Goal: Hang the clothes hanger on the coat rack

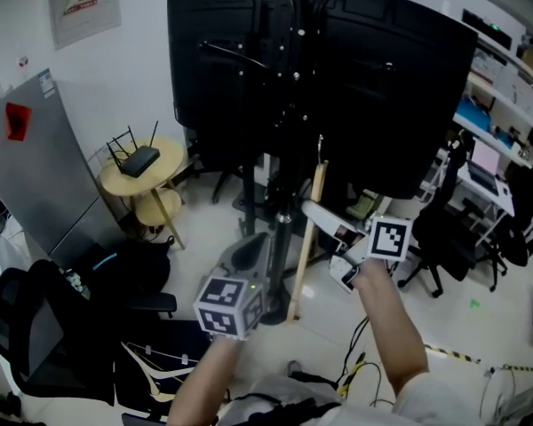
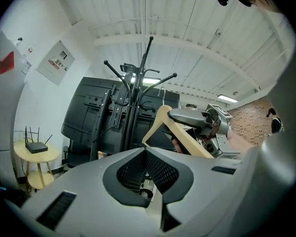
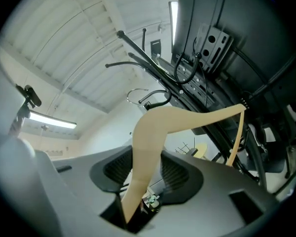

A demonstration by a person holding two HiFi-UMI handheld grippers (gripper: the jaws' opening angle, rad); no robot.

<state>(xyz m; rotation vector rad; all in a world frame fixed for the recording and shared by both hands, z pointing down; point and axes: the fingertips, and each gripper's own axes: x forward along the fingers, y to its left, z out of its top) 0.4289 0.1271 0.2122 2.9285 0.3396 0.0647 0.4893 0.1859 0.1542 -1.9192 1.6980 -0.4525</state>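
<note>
Clothes hanger [image 3: 149, 141] — right claw [image 1: 324, 220] grips one wooden arm, wire hook raised toward 12 o'clock so it can reach the coat rack [image 2: 138, 83] prongs. Not hooked yet; it sits just beside the pole, at its 3 o'clock. Left claw [image 2: 147, 154] is closed and empty — probably standing by to steady.

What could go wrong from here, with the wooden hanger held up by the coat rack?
1. The right tool grips the pale wooden clothes hanger by one arm only, so it may swivel in the grip when its thin metal hook meets a peg.
2. Looped black cables hang close to the black metal coat rack; the hook could snag them instead of a peg.
</note>
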